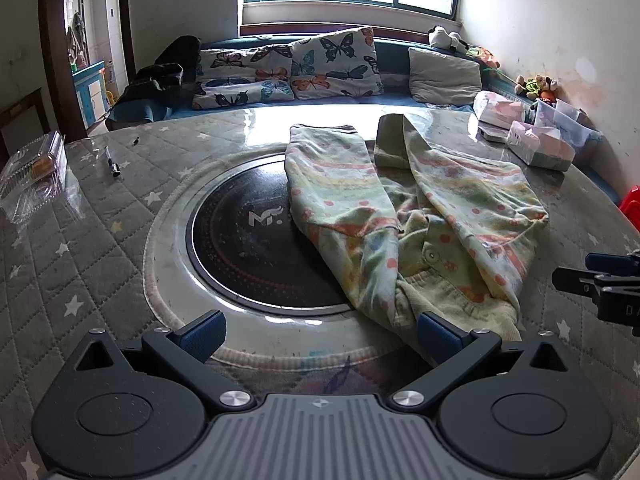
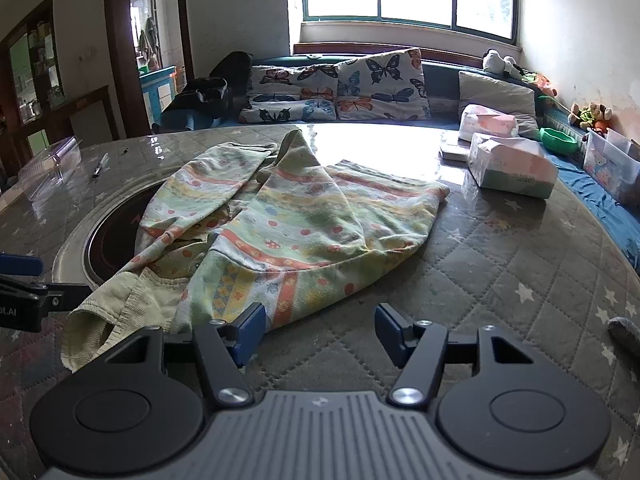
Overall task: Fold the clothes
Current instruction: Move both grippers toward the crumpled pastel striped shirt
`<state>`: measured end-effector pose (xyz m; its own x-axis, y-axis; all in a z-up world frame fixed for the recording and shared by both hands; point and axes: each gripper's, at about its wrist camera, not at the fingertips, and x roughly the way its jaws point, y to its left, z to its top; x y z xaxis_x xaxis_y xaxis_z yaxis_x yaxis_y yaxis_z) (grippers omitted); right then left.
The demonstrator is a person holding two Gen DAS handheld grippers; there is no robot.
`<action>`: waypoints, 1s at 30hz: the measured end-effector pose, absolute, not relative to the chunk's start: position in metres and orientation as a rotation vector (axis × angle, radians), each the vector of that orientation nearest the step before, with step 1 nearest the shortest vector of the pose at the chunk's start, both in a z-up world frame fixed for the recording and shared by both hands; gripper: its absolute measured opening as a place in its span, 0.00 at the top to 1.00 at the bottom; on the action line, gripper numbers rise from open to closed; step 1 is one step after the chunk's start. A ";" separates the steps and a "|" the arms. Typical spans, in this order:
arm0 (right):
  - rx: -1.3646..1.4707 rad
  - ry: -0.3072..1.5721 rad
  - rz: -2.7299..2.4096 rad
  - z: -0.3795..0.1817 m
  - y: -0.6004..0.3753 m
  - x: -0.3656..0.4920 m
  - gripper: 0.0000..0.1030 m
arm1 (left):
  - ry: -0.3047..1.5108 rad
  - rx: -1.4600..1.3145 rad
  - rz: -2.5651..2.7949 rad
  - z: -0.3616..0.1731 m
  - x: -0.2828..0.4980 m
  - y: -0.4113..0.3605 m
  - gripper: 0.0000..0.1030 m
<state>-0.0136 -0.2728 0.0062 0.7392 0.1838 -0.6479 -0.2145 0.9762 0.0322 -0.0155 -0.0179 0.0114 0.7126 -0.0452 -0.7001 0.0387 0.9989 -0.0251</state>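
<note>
A child's pastel garment with stripes, dots and a yellow ribbed band lies crumpled on the quilted table, partly over the round black hob. My left gripper is open at the near edge; its right finger is against the ribbed band, and nothing is between the pads. In the right wrist view the same garment spreads ahead. My right gripper is open, its left finger at the near hem, with only a corner of cloth inside the gap. Each gripper shows at the other view's edge.
Tissue packs and a storage box stand at the back right. At the left lie a clear plastic container and a pen. A sofa with butterfly cushions runs behind the table.
</note>
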 end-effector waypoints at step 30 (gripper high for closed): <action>-0.077 0.738 0.272 0.002 -0.255 0.036 0.40 | 0.804 0.001 -0.067 0.009 0.037 -0.029 0.00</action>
